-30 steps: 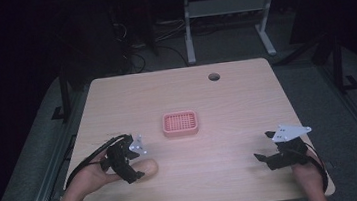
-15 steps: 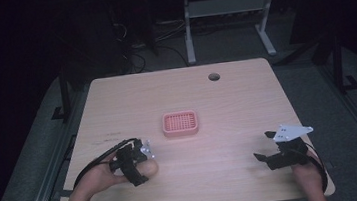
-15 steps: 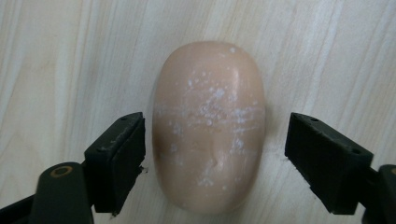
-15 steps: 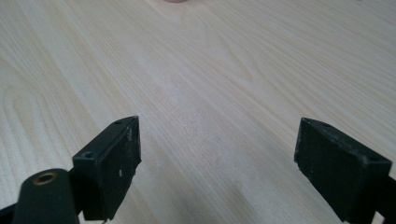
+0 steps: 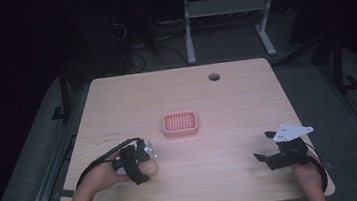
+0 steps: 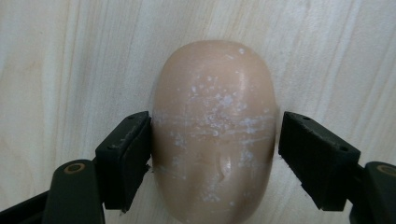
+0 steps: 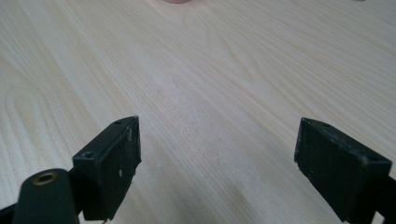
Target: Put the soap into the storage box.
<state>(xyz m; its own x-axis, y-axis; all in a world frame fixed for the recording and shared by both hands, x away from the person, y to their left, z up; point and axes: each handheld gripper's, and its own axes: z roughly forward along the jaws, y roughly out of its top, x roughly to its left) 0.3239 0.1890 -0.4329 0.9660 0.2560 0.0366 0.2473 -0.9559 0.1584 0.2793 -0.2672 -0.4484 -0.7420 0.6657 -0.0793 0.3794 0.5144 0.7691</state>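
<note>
I see my left gripper (image 6: 212, 154) spread around the soap bar (image 6: 215, 135), filling the frame's centre, left jaw touching.

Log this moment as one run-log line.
left tool: straddling soap bar, one jaw touching, other just apart | right tool: open, idle above table | soap dish: empty
</note>
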